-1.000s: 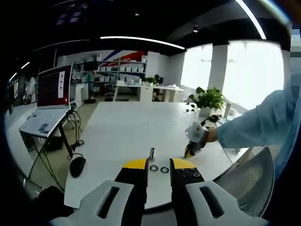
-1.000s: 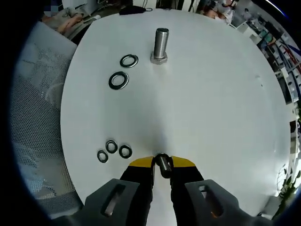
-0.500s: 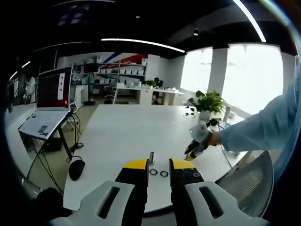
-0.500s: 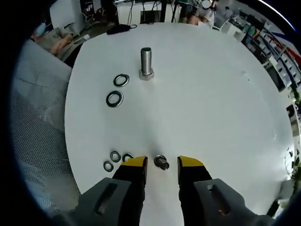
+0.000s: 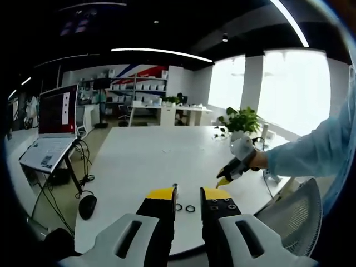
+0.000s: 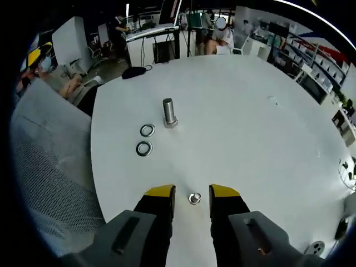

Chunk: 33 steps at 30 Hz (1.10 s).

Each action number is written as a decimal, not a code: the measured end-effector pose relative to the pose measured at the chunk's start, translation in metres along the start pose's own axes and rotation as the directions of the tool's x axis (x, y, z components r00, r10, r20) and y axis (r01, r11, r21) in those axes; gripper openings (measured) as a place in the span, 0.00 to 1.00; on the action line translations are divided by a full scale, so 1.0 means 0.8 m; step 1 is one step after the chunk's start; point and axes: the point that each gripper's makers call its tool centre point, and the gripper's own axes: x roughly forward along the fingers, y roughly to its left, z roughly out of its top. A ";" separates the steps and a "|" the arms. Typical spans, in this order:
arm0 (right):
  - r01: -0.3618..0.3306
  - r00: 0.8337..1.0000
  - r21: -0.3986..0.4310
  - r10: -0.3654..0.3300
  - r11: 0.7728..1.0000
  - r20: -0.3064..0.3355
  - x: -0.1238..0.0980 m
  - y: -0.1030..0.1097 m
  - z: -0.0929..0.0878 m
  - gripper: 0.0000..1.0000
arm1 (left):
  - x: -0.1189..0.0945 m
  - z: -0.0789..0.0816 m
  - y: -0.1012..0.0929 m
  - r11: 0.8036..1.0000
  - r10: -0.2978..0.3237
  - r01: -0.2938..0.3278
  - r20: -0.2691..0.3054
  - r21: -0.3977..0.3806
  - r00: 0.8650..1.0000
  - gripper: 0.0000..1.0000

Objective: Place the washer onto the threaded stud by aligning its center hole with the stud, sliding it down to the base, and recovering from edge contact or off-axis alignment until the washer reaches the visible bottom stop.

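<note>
In the right gripper view the threaded stud (image 6: pixel 169 113) stands upright on the white round table (image 6: pixel 250 144). Two washers (image 6: pixel 147 130) (image 6: pixel 144 148) lie flat just left of it. My right gripper (image 6: pixel 192 193) hovers open above the table, well short of the stud. A small round metal part (image 6: pixel 194 198) lies on the table between its yellow fingertips, untouched. In the left gripper view my left gripper (image 5: pixel 188 194) is open and holds nothing. Beyond it lie the two washers (image 5: pixel 184 208), with the stud (image 5: pixel 174 187) partly behind the left jaw. A hand holds the right gripper (image 5: pixel 222 180) to the right.
A laptop (image 5: pixel 53 125) on a stand and a mouse (image 5: pixel 86 206) sit left of the table. A potted plant (image 5: pixel 242 119) stands at the far right. A grey mesh chair (image 6: pixel 44 167) adjoins the table's near edge. People are at desks behind.
The right gripper was shut on the small metal part, then opened and let it go onto the table. It has since drawn back and up. The left gripper has barely moved.
</note>
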 end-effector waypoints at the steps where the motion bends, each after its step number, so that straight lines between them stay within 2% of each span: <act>1: -0.001 1.000 0.004 0.001 1.000 0.008 -0.003 0.001 0.002 0.26 | 0.001 0.001 -0.001 1.000 -0.002 0.002 0.001 0.001 1.000 0.15; 8: 0.000 1.000 -0.017 0.000 1.000 0.029 -0.013 0.013 0.004 0.26 | -0.001 0.000 -0.009 1.000 -0.015 0.015 -0.001 0.005 1.000 0.15; 15: -0.021 1.000 -0.050 0.021 0.999 0.000 -0.010 0.029 -0.009 0.26 | -0.009 -0.001 -0.012 1.000 -0.011 0.011 0.002 0.008 1.000 0.15; 25: -0.054 0.994 -0.109 0.043 0.993 -0.102 0.004 0.042 -0.041 0.24 | -0.012 -0.004 -0.019 1.000 -0.013 0.014 -0.009 0.024 1.000 0.15; 30: -0.114 0.982 -0.138 0.091 0.984 -0.165 0.013 0.064 -0.058 0.22 | -0.011 -0.022 -0.028 0.999 -0.044 0.045 -0.060 0.027 0.997 0.15; 33: -0.156 0.970 -0.177 0.116 0.972 -0.215 0.020 0.077 -0.070 0.22 | -0.011 -0.024 -0.035 0.998 -0.060 0.062 -0.063 0.024 0.996 0.15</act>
